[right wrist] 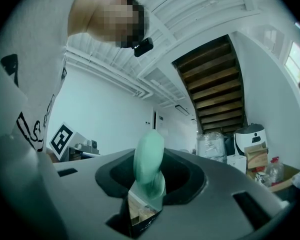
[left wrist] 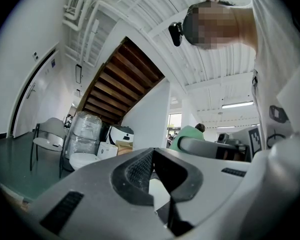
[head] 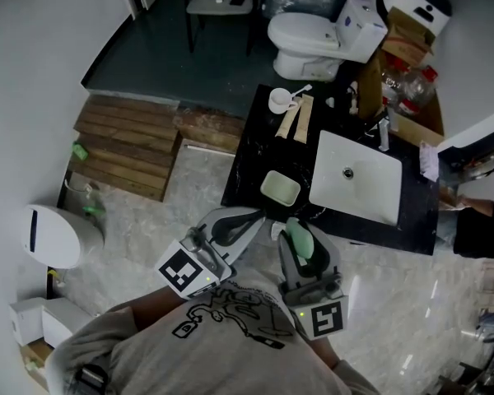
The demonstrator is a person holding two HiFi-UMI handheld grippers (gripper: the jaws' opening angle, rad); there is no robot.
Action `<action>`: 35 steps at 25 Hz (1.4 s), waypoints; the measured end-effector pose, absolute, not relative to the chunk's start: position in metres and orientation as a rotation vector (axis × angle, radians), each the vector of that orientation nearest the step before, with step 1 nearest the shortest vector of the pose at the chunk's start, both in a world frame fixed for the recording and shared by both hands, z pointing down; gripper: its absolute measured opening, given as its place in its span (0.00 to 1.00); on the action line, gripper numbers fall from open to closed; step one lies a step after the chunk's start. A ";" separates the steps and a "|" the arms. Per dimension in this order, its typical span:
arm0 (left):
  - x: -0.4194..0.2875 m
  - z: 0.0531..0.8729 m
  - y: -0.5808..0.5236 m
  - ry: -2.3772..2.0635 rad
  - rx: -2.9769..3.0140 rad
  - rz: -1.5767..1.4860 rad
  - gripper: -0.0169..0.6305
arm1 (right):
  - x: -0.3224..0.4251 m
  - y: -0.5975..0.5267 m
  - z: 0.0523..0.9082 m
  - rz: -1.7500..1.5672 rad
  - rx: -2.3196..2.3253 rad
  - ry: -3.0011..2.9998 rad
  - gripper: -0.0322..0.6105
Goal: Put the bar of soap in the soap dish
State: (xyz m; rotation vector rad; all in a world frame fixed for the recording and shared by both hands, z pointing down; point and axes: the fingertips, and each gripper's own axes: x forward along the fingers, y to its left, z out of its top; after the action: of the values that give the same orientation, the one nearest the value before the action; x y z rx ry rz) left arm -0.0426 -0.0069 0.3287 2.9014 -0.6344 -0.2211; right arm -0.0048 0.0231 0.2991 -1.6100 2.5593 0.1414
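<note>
In the head view both grippers sit close to the person's chest, just short of the black counter [head: 252,151]. My right gripper [head: 297,225] is shut on a pale green bar of soap [head: 300,242], which stands on edge between the jaws. The right gripper view shows the same soap [right wrist: 149,165] pinched upright in my right gripper [right wrist: 148,186]. A pale green soap dish [head: 280,189] lies on the counter beside the sink, just ahead of the grippers. My left gripper [head: 258,219] holds nothing; in the left gripper view its jaws [left wrist: 153,158] meet.
A white sink basin [head: 356,177] is set in the counter to the dish's right. A white cup with a spoon [head: 281,99] and wooden pieces [head: 297,119] lie at the far end. Beyond are a toilet [head: 311,34], wooden steps [head: 128,148] at left and a white bin [head: 54,235].
</note>
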 end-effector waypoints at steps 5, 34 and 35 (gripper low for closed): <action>-0.045 0.331 -0.022 -0.612 2.895 -0.224 0.03 | -0.009 0.008 0.301 0.144 -1.624 2.562 0.26; -0.022 0.342 -0.040 -0.573 2.871 -0.177 0.03 | 0.014 -0.012 0.314 0.110 -1.684 2.582 0.26; -0.019 0.342 -0.041 -0.580 2.873 -0.176 0.03 | 0.017 -0.012 0.314 0.112 -1.680 2.587 0.26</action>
State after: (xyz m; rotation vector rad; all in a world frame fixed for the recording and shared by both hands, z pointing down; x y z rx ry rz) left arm -0.0192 -0.0406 0.3417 2.8728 -0.5797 -0.1764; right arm 0.0168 -0.0121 0.3141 -1.6804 2.5869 0.1119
